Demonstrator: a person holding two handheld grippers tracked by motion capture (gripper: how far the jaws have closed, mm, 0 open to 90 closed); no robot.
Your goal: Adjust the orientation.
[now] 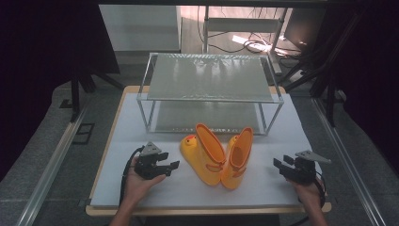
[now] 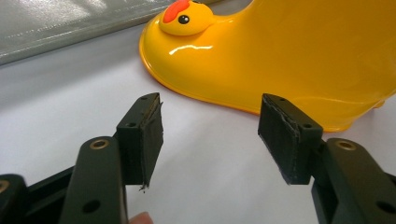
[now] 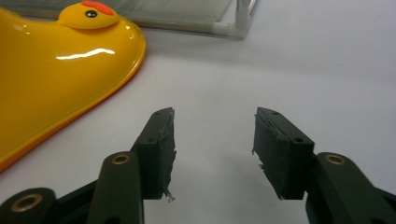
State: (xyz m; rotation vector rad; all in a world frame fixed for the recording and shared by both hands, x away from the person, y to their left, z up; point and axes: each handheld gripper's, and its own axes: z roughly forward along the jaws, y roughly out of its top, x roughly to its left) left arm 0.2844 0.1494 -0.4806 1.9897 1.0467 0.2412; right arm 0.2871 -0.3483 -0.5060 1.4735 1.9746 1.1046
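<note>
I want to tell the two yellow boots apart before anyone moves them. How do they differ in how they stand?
The left boot stands nearer the left gripper, its duck-face toe clear in the high view; the right boot stands nearer the right gripper, its toe mostly hidden behind the shafts. The left boot's shaft tilts right, the right boot's tilts left, so they touch. Both are glossy yellow with orange-rimmed openings, upright on the white table.
</note>
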